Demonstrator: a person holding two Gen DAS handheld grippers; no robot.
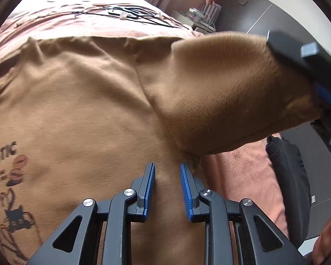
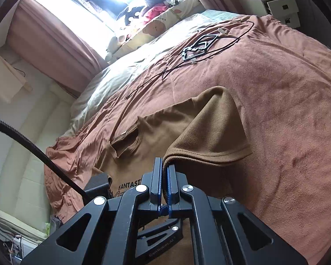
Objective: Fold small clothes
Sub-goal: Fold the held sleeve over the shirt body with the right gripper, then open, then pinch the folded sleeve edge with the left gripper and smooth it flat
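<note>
A brown T-shirt [image 1: 88, 110] with a cat print lies flat on the rust-coloured blanket [image 2: 286, 110] of a bed. My left gripper [image 1: 167, 172] rests on the shirt beside the armpit. Its jaws stand a little apart, with flat cloth showing between the blue pads and nothing pinched. My right gripper [image 2: 164, 170] is shut on the hem of the shirt's sleeve [image 2: 209, 132] and holds it lifted off the bed. In the left wrist view the raised sleeve [image 1: 220, 88] arches over the shirt's body at upper right, up to the right gripper's blue pad [image 1: 326, 95].
Black cables and flat black frames [image 2: 198, 46] lie further up the blanket. A dark garment [image 1: 291, 176] hangs at the bed's near right edge, with a person's hand [image 1: 328, 231] close by. Bear-print pillows [image 2: 152, 28] and a white bedside cabinet [image 2: 275, 6] stand beyond.
</note>
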